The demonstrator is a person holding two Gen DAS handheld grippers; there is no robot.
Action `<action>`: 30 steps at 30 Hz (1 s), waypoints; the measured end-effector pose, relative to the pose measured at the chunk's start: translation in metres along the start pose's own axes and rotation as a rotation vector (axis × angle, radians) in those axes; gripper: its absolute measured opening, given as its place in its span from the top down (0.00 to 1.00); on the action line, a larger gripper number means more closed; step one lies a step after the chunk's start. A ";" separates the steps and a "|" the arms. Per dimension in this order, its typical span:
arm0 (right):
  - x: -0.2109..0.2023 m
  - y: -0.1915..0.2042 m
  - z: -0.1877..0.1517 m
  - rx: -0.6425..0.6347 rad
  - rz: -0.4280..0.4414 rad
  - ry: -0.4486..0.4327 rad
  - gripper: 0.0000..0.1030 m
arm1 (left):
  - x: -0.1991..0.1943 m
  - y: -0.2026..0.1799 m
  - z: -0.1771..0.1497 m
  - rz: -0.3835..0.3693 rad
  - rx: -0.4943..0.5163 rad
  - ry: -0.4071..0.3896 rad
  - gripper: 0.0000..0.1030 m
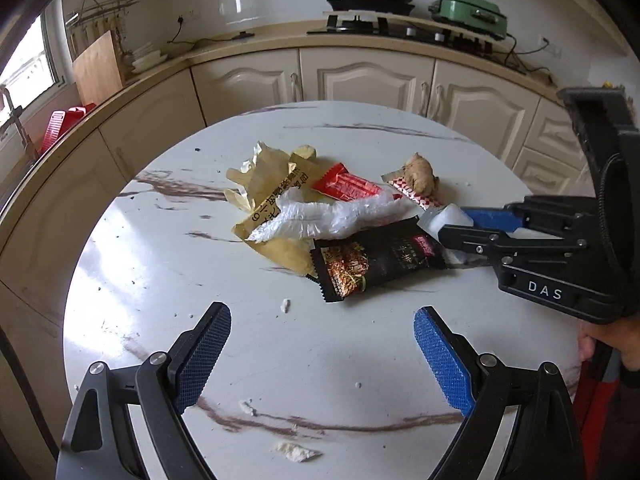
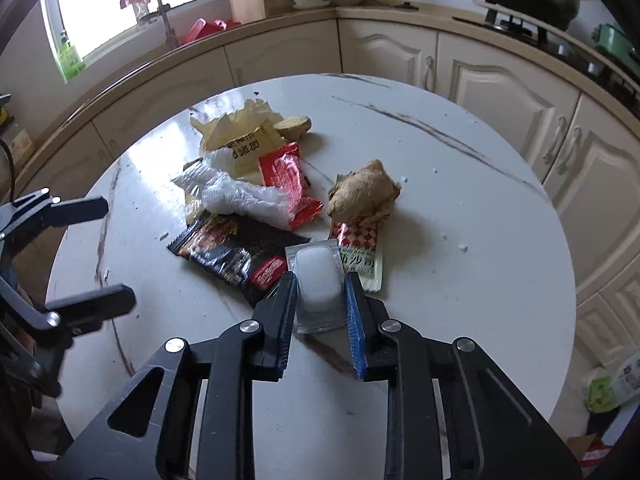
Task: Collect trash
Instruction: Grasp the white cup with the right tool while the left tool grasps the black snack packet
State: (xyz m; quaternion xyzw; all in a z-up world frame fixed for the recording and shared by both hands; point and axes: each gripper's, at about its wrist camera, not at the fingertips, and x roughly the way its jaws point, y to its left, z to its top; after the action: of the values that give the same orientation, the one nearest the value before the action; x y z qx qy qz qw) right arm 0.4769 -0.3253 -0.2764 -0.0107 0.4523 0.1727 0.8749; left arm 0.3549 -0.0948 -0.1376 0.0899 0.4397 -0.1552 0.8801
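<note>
R gripper (image 2: 320, 300) is clamped on the clear blister pack (image 2: 318, 280), a see-thru plastic tray w/ a white domed lump in it; pads sit on either side of the dome, touching it. The pack lies toward the near-right part of the round marble table (image 2: 460, 200), just beside the black snack wrapper (image 2: 236, 252) and overlapping the green-and-white sachet (image 2: 362, 264). L gripper (image 1: 322, 344) hangs spread wide w/ nothing between the fingers, above bare tabletop at the near edge, short of the pile. Rest of the trash is heaped mid-table: crumpled white plastic film (image 2: 244, 200) draped over the black wrapper, a red wrapper (image 2: 286, 176), yellowish crinkled packaging (image 2: 240, 128) toward the far-left side, and a knob of ginger (image 2: 364, 194) resting on a red-checked sachet (image 2: 356, 236). Handling, as I judge it: blister pack is light, semi-stiff but thin, so the dome prob. flexes or pops if squeezed hard; smooth plastic could slip, so grip across the dome's widest part as now, not the flat rim. Wrappers & film are v. light, floppy, crinkly and flat on a slick top, hard to get a pad under; best pinch a raised fold or a lifted corner, e.g. the black wrapper's serrated end or the film's bunched middle. Ginger is firm, lumpy, heavier, not fragile; take it across the narrow waist. Small crumbs near the table edges look too tiny for the pads.
</note>
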 end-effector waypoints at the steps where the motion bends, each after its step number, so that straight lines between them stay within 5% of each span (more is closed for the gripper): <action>1: 0.003 0.001 0.001 -0.007 0.005 0.006 0.73 | 0.002 -0.001 0.002 0.002 0.004 0.007 0.12; 9: -0.011 -0.006 -0.010 0.005 0.008 -0.042 0.80 | 0.024 -0.020 0.017 0.024 0.047 0.037 0.12; 16: -0.043 -0.030 -0.039 0.076 0.045 -0.078 0.80 | 0.066 -0.048 0.031 0.062 0.225 0.073 0.10; 22: -0.052 -0.040 -0.051 0.115 0.077 -0.099 0.80 | 0.088 -0.051 0.043 0.034 0.205 0.052 0.10; 24: -0.054 -0.040 -0.053 0.118 0.083 -0.108 0.80 | 0.095 -0.043 0.046 -0.014 0.167 0.059 0.16; 26: -0.056 -0.039 -0.053 0.124 0.096 -0.117 0.80 | 0.099 -0.033 0.047 -0.090 0.103 0.077 0.34; 30: -0.061 -0.036 -0.054 0.129 0.105 -0.135 0.80 | 0.101 -0.032 0.047 -0.095 0.101 0.063 0.51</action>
State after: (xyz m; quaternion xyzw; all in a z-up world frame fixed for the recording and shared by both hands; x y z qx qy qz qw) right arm 0.4129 -0.3861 -0.2649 0.0808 0.4025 0.1892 0.8920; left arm 0.4355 -0.1580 -0.1914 0.1181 0.4626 -0.2157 0.8518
